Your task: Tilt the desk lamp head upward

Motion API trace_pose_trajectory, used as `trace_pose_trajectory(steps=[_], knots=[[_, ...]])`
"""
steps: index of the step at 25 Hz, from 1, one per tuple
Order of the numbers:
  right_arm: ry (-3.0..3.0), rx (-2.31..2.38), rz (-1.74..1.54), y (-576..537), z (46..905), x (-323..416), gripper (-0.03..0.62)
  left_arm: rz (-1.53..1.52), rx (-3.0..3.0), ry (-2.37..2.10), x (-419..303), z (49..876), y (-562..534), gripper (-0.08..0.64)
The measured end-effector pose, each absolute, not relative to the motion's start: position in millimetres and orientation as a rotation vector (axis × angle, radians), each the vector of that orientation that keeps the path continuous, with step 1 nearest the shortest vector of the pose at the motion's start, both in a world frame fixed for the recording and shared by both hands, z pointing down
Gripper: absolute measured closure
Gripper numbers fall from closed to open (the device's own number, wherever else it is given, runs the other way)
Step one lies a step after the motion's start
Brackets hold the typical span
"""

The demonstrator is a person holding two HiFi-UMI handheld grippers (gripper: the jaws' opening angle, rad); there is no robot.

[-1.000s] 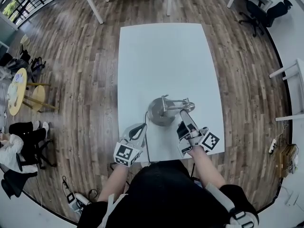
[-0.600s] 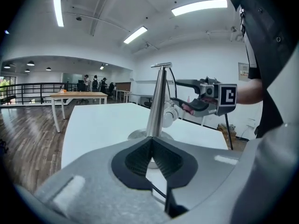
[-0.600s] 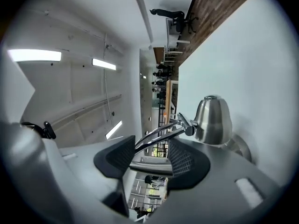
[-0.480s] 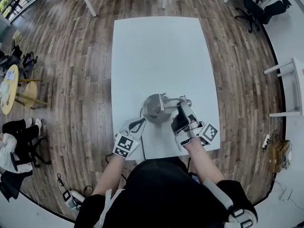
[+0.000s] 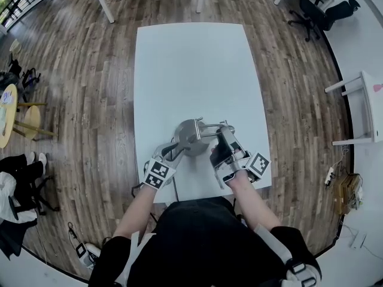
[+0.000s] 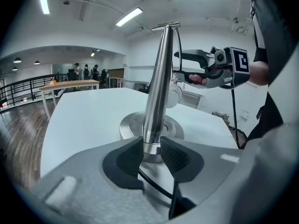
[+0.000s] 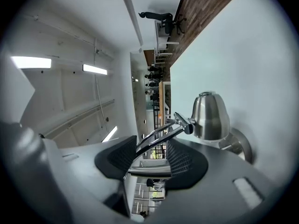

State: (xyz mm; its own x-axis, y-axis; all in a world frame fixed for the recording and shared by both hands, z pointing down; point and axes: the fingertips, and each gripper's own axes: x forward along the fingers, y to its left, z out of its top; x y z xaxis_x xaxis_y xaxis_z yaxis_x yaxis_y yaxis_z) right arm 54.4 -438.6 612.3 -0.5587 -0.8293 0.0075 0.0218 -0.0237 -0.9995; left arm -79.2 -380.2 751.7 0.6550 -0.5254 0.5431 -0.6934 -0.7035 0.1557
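Observation:
A brushed-steel desk lamp stands near the front of the white table point(image 5: 191, 64), its round base point(image 5: 185, 137) between my two grippers. The left gripper point(image 5: 175, 150) has its tips at the base. In the left gripper view the upright post point(image 6: 158, 83) shows in the narrow gap of the left gripper point(image 6: 152, 154), whose jaws are opening. The right gripper point(image 5: 222, 142) is at the lamp's arm. In the right gripper view the thin arm rods point(image 7: 161, 133) run between the closing jaws of that gripper point(image 7: 152, 160), and the bell-shaped lamp head point(image 7: 210, 115) hangs just beyond, pointing at the table.
The lamp's black cable point(image 6: 150, 181) runs from the post's foot back under the left gripper. An office chair point(image 5: 314, 11) and another white table point(image 5: 368, 100) stand on the wood floor at the right. Several people point(image 6: 86, 71) stand far off.
The left gripper has moved forward from the table's near-left up to the lamp base. The right gripper has edged further onto the lamp arm. The lamp has not moved.

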Motion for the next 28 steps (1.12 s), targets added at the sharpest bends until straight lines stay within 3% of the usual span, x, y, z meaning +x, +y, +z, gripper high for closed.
trace_pose_trajectory(steps=[16, 28], knots=[[1.915, -1.076, -1.450, -449, 584, 68, 0.397, 0.853, 2.506, -0.890, -75, 764, -385, 0.460], [2.161, -1.130, -1.255, -448, 546, 66, 0.419, 0.817, 2.562, -0.932, -75, 760, -385, 0.460]])
